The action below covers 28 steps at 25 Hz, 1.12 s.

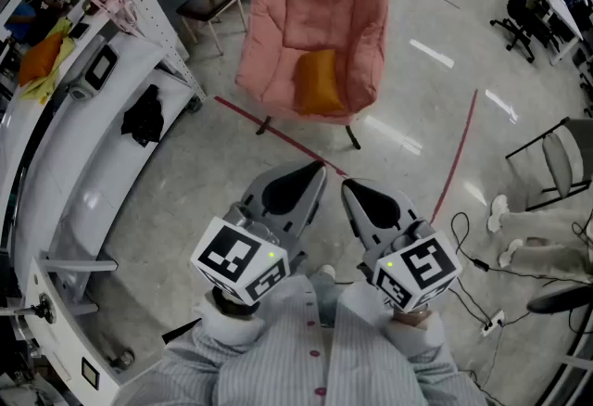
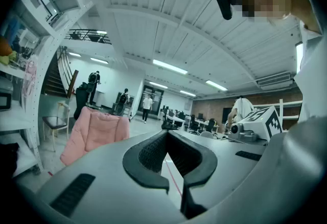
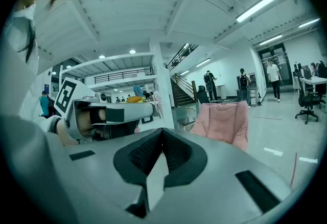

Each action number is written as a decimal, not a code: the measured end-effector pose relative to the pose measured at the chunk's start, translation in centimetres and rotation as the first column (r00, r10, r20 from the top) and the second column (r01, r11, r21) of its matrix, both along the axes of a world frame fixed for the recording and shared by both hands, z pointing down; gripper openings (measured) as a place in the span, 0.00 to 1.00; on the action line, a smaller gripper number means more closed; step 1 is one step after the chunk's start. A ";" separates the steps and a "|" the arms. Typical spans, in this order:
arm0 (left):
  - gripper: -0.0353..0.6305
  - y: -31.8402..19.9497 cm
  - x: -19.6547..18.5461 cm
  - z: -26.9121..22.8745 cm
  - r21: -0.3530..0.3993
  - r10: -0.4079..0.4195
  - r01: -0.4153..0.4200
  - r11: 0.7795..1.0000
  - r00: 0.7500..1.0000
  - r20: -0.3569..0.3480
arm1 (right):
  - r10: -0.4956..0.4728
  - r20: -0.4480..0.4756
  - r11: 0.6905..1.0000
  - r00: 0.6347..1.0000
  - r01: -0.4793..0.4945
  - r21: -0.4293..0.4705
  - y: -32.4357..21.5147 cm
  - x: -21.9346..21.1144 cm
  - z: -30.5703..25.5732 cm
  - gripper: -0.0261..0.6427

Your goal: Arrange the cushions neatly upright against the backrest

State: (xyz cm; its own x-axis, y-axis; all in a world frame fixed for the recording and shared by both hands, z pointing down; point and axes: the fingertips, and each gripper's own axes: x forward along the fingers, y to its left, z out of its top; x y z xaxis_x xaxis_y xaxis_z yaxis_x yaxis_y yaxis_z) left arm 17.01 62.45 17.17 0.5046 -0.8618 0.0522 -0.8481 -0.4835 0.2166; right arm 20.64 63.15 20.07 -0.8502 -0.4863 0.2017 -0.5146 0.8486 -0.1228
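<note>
A pink padded armchair point(image 1: 315, 33) stands a few steps ahead on the floor. An orange cushion point(image 1: 319, 82) rests on its seat, leaning against the backrest. Both grippers are held close to my body, well short of the chair. My left gripper point(image 1: 319, 170) is shut and holds nothing. My right gripper point(image 1: 347, 185) is shut and empty as well. The armchair point(image 2: 94, 133) shows at the left in the left gripper view, and the armchair point(image 3: 223, 123) appears at the right in the right gripper view. The cushion is hidden in both gripper views.
A white shelving unit point(image 1: 83, 145) runs along the left, with a black cloth point(image 1: 143, 115) on it. A wooden chair point(image 1: 211, 1) stands behind the armchair. Red tape lines point(image 1: 278, 137) cross the floor. A folding chair point(image 1: 561, 158) and cables point(image 1: 468, 256) lie at the right.
</note>
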 end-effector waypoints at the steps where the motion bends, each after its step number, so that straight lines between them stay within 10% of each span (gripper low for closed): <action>1: 0.07 0.0 0.1 -0.1 0.002 -0.001 0.001 1.000 1.000 0.002 | -0.001 -0.001 1.000 1.000 0.001 0.003 0.1 0.1 -0.1 0.06; 28: 0.07 -4.1 -2.2 0.4 0.026 -0.048 0.048 0.999 0.999 0.010 | 0.006 0.010 0.999 1.000 -0.005 -0.036 -3.7 0.3 0.8 0.06</action>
